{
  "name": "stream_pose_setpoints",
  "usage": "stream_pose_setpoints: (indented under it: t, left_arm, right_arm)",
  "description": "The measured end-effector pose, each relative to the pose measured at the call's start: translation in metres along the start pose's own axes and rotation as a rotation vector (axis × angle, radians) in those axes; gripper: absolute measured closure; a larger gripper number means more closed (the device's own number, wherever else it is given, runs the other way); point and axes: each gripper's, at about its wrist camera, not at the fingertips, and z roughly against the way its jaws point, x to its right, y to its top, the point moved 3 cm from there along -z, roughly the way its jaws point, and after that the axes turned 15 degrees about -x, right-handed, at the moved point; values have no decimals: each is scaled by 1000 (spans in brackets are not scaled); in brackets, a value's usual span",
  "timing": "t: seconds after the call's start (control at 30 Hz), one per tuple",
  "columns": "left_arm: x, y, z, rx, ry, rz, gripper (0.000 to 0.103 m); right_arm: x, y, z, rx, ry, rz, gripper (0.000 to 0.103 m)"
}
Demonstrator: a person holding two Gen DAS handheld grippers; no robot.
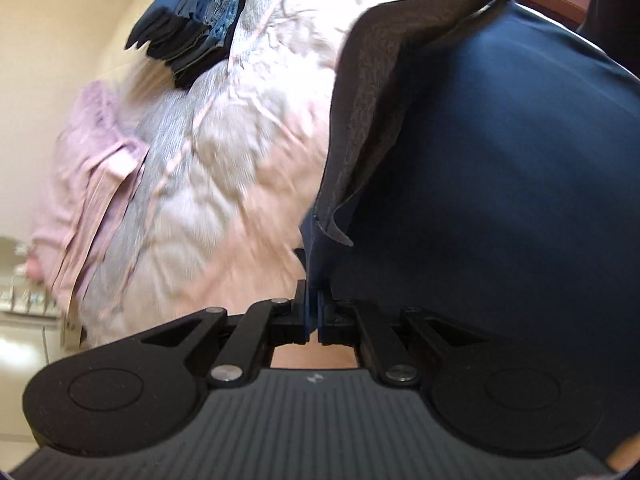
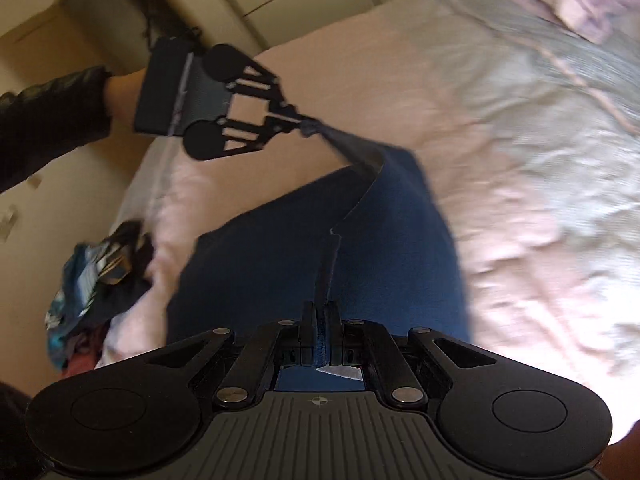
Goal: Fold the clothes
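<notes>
Left gripper (image 1: pixel 313 296): pinching one edge of the blue garment (image 1: pixel 500 160). Right gripper (image 2: pixel 320 320): clamping the same edge farther along, so the cloth is hanging spread over the pink quilt (image 2: pixel 500 160), likely for a fold. Left view alone is showing a folded stack (image 1: pixel 192 28); right view alone, an unsorted heap (image 2: pixel 96 272).

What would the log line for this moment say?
left gripper: shut on blue garment | right gripper: shut on blue garment | garment: stretched between them above bed
</notes>
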Motion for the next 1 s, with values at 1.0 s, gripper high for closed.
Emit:
stream_pose_setpoints:
  t: [1.0]
  left_arm:
    - [227,-192,7,-162,-37,16,102]
  right_arm:
    - [-233,-76,-259,-321,78,10,101]
